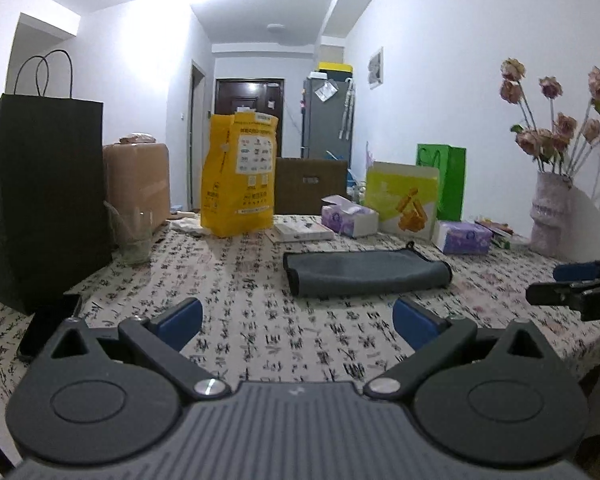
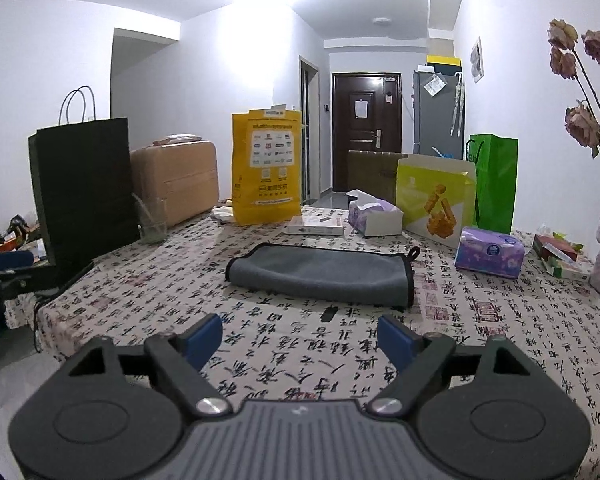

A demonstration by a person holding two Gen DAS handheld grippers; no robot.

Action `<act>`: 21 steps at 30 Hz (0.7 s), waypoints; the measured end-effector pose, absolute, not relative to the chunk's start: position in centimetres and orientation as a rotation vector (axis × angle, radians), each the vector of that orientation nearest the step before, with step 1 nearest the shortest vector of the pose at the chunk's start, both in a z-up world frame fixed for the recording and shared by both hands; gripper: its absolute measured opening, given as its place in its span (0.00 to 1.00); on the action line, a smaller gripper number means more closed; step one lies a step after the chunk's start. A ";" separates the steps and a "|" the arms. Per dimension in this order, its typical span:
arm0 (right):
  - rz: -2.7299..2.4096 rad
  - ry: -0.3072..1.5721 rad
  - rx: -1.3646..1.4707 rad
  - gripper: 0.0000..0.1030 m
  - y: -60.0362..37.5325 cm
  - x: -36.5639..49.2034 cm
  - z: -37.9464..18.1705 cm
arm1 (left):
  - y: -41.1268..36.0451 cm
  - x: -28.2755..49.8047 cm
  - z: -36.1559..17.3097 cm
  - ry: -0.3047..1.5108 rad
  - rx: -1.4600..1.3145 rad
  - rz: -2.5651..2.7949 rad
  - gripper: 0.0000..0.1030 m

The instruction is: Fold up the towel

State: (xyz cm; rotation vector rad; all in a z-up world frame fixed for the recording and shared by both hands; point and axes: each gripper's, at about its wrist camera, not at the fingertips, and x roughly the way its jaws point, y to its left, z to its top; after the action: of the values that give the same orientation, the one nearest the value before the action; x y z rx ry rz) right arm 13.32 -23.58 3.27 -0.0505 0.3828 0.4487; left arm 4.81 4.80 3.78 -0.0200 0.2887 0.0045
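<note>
A grey towel [image 1: 366, 272] with black trim lies folded into a flat rectangle on the table with the calligraphy-print cloth [image 1: 260, 320]. It also shows in the right wrist view [image 2: 324, 274], with a small black loop at its far right corner. My left gripper [image 1: 298, 320] is open and empty, held back from the towel's near edge. My right gripper [image 2: 300, 340] is open and empty, also short of the towel. The right gripper shows at the right edge of the left wrist view [image 1: 572, 284]. The left gripper shows at the left edge of the right wrist view [image 2: 8, 270].
A black paper bag [image 1: 40, 200], a glass [image 1: 134, 236], a brown case [image 1: 138, 184], a yellow bag [image 1: 238, 176], tissue packs [image 1: 462, 236], a snack box [image 1: 402, 200], a green bag [image 1: 446, 180] and a vase of flowers [image 1: 548, 212] stand along the back and sides. A phone [image 1: 48, 326] lies at the left.
</note>
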 end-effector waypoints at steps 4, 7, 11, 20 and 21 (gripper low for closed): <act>0.425 0.367 -0.050 0.82 -23.3 11.6 2.9 | 4.3 4.0 2.8 0.278 0.011 -0.007 1.00; 0.406 0.355 -0.037 0.83 -23.5 10.3 2.4 | 4.4 3.6 2.4 0.282 -0.012 0.005 1.00; 0.403 0.362 -0.033 0.84 -23.8 8.8 1.6 | 4.4 2.7 1.8 0.296 -0.064 0.023 1.00; 0.377 0.415 0.012 0.85 -23.7 5.8 -1.5 | 2.6 0.0 1.1 0.266 0.017 0.009 1.00; 0.379 0.421 0.010 0.85 -23.6 5.5 -1.8 | 2.5 -0.2 0.9 0.271 0.022 0.002 1.00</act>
State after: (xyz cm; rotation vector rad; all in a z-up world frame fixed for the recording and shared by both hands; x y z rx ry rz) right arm 5.49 -23.60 -1.78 0.0096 0.4212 0.3794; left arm -0.16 2.46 0.89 0.0224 0.2708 0.0017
